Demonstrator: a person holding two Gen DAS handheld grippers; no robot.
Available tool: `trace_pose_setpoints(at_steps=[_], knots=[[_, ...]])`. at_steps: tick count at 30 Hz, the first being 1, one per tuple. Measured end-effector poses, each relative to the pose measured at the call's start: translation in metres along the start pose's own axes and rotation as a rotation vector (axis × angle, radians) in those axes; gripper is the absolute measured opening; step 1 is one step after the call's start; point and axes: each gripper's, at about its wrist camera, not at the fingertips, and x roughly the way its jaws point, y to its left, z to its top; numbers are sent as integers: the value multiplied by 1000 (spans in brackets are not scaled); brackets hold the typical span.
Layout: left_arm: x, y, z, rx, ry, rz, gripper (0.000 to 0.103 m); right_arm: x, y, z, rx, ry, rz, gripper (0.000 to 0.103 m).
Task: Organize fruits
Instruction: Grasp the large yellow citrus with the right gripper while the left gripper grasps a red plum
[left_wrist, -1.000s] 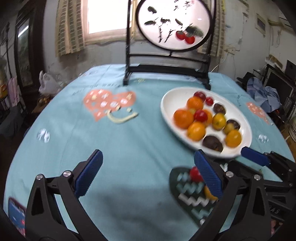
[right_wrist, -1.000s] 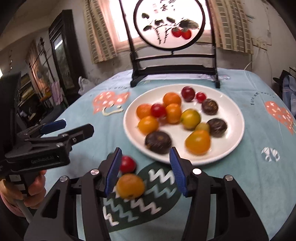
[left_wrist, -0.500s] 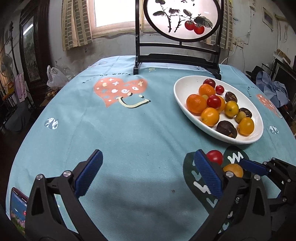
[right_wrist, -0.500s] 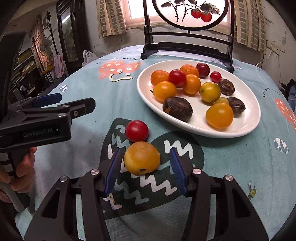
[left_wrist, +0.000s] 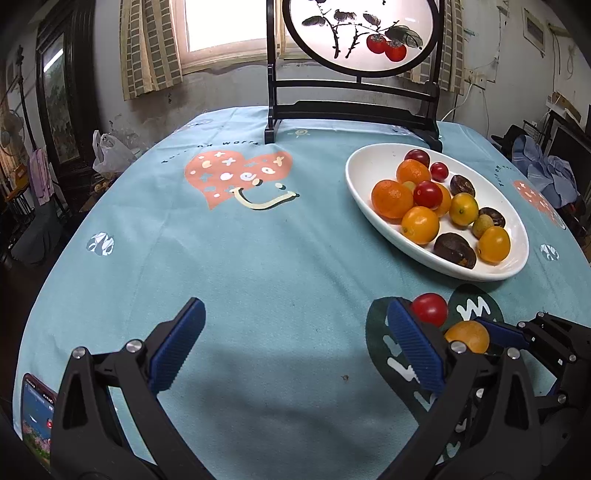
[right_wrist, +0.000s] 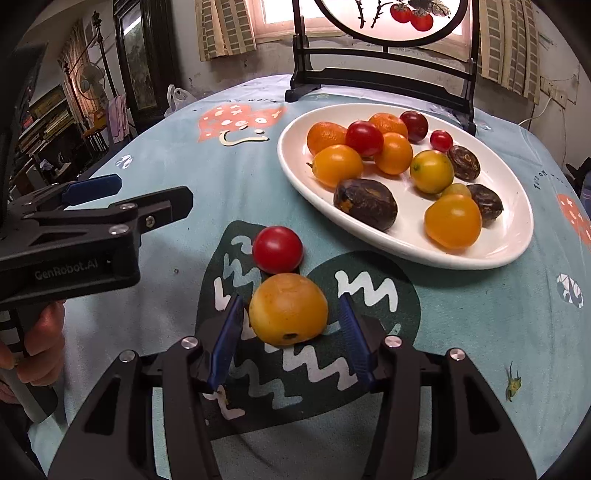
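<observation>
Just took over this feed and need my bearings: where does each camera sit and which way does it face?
Left wrist: on the left gripper, facing across the table toward the plate; its open fingers show.
Right wrist: on the right gripper, low over the orange fruit between its open fingers; the left gripper and hand show.
Shared: plate, orange fruit, red tomato.

The left tool (right_wrist: 92, 192) body reads "GenRobot.AI"; the tablecloth (left_wrist: 258, 258) lettering is too small to read.

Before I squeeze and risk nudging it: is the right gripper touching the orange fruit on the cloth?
Apart. The right wrist view shows tablecloth between each pad of the right gripper and the orange fruit.
</observation>
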Motion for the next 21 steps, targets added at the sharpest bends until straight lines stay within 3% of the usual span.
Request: trace_pose_setpoints(at_steps=[2,11,17,21], knots=[[0,0,0,1,1,1,101,0,-1,1,1,-4,12,42],[1,2,-1,-8,5,-6,101,-16,-5,1,5,-61,-17,39],[0,-6,-4,12,12,-45,101,-55,-46,8,176,-186,-12,39],[-4,-26,-10,82,2,-124,100,-60,-75,6,305,-199,-58,39]])
